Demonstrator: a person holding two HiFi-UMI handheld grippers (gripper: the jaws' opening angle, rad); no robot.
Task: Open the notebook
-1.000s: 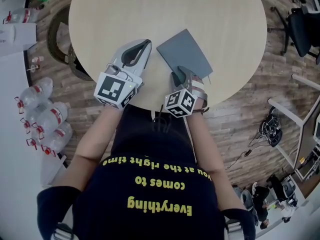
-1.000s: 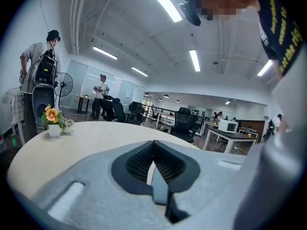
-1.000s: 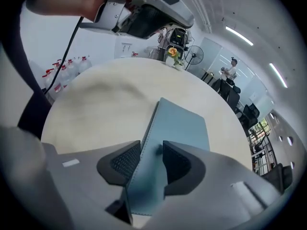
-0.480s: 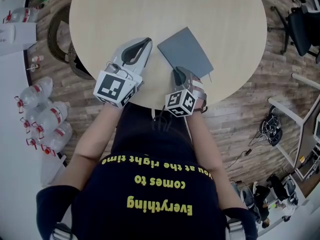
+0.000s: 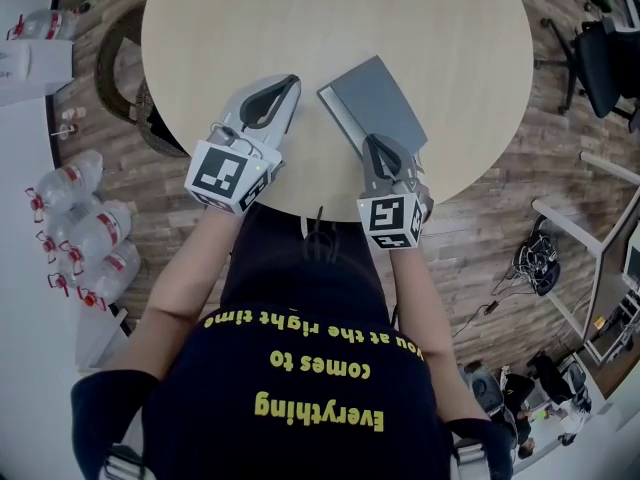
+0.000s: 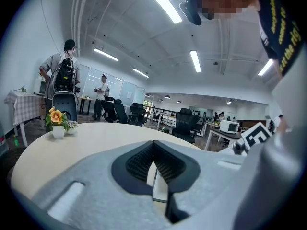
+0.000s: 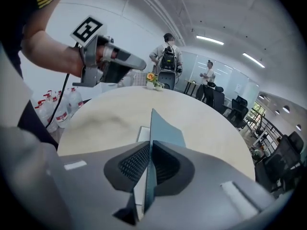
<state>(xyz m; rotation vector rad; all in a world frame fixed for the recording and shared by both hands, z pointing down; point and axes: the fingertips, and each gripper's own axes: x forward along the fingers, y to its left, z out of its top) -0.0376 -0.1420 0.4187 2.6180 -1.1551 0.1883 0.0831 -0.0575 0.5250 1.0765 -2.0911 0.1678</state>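
Note:
A grey notebook lies on the round pale table, near its front edge. My right gripper is at the notebook's near corner, its jaws closing with the grey cover between them. In the right gripper view the cover stands on edge between the pads, raised off the white pages. My left gripper rests on the table just left of the notebook, shut and holding nothing. It also shows in the right gripper view, where my left gripper hangs over the table's left side.
A small pot of flowers stands at the table's far side. Water bottles lie on the floor at the left, and an office chair stands at the right. Two people stand by desks beyond the table.
My right gripper has shifted right and rolled, its jaws have come together on the notebook's cover, and the cover's near edge has come up. The left gripper has stayed put.

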